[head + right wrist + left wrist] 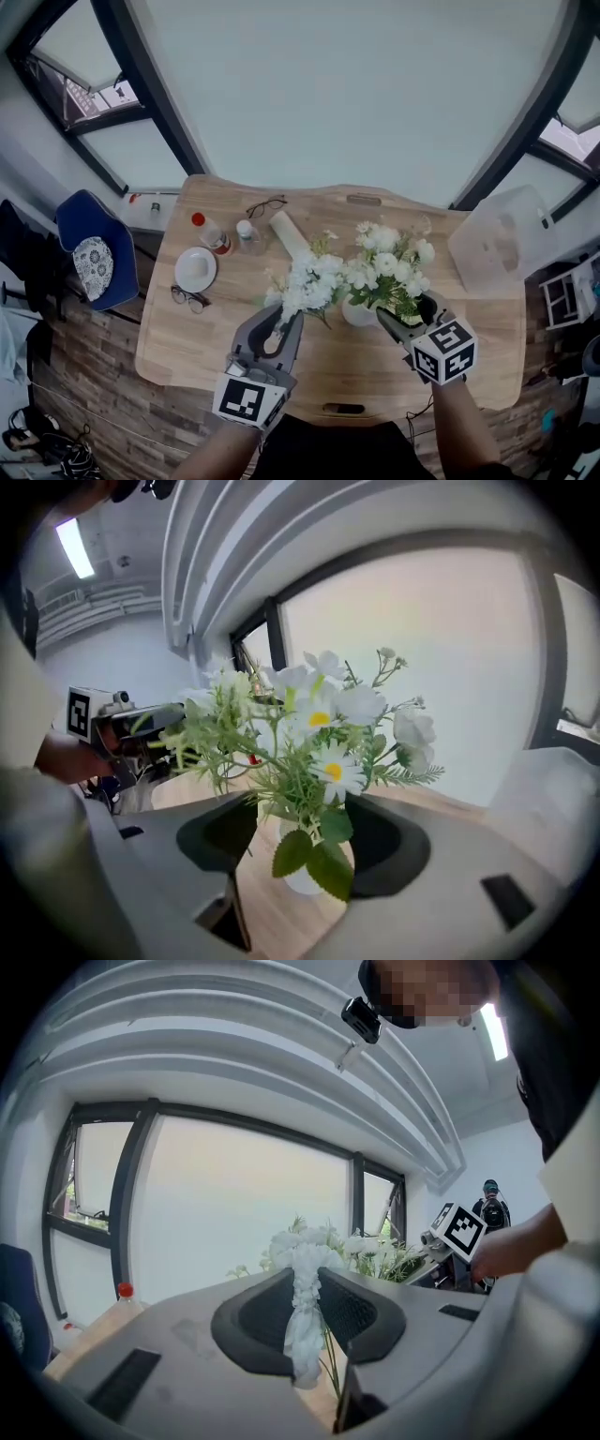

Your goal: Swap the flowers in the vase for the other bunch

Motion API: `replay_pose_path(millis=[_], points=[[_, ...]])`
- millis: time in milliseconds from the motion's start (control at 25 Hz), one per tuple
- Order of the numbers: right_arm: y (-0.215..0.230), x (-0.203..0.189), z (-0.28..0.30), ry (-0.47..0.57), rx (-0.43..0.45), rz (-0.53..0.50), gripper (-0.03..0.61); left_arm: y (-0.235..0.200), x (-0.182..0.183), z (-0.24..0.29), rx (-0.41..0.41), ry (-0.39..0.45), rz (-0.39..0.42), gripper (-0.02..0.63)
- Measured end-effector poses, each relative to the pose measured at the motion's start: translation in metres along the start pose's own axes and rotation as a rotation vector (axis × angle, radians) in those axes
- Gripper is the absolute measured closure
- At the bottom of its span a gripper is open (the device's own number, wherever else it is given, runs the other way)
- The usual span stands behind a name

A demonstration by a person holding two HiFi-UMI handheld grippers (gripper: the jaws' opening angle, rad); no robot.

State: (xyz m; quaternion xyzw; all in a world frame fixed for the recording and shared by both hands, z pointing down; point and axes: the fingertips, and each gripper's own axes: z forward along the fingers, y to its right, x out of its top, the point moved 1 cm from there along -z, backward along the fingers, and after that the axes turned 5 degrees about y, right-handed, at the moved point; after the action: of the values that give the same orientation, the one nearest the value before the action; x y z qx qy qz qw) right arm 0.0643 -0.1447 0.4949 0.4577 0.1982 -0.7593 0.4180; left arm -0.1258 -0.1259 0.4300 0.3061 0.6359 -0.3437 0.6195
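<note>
The daisy bunch point(386, 267) is seen standing in the white vase point(357, 314), stems upright, a little right of centre on the wooden table point(187, 356). The right gripper point(408, 317) is held at the near right of the vase and tilted down. Its jaws are spread wide to either side of the lower leaves and stems, and nothing is pinched (the pads are seen clear of the greenery in the right gripper view). The left gripper point(281, 323) is clamped on the stem of the white bunch point(309, 281), which is carried above the table just left of the vase. Its long axis runs from the jaws toward the far side, with the blooms beside the daisy heads; contact between them cannot be told. Key relation: the vase and its stems lie straight ahead of the right jaws and slightly below, so the right gripper is judged the nearer tool for the vase. Which bunch is the replacement is not settled by these views. If the daisies are to come out, a low close on the stems and a straight upward lift are called for. If not, the white bunch only has to be laid on bare wood. A sideways pull is judged likely to tip the vase.
</note>
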Motion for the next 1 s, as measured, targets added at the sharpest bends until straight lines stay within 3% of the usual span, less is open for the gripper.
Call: replay_pose_path(millis=[240,360,600,1000], points=[[-0.003,0.005,-0.022,0.029,-0.019,-0.007,0.290,0.010,0.012,0.007,-0.028,0.015,-0.014,0.540],[-0.003,0.010,-0.036,0.046,-0.038,-0.015,0.290,0.014,0.014,0.005,-0.039,-0.024,0.008,0.540],[-0.006,0.021,-0.061,0.082,-0.070,-0.033,0.290,0.023,0.029,0.008,-0.054,0.065,0.011,0.540],[-0.004,0.050,-0.104,0.214,-0.135,-0.074,0.291,0.027,0.046,0.000,-0.048,0.095,0.049,0.540]])
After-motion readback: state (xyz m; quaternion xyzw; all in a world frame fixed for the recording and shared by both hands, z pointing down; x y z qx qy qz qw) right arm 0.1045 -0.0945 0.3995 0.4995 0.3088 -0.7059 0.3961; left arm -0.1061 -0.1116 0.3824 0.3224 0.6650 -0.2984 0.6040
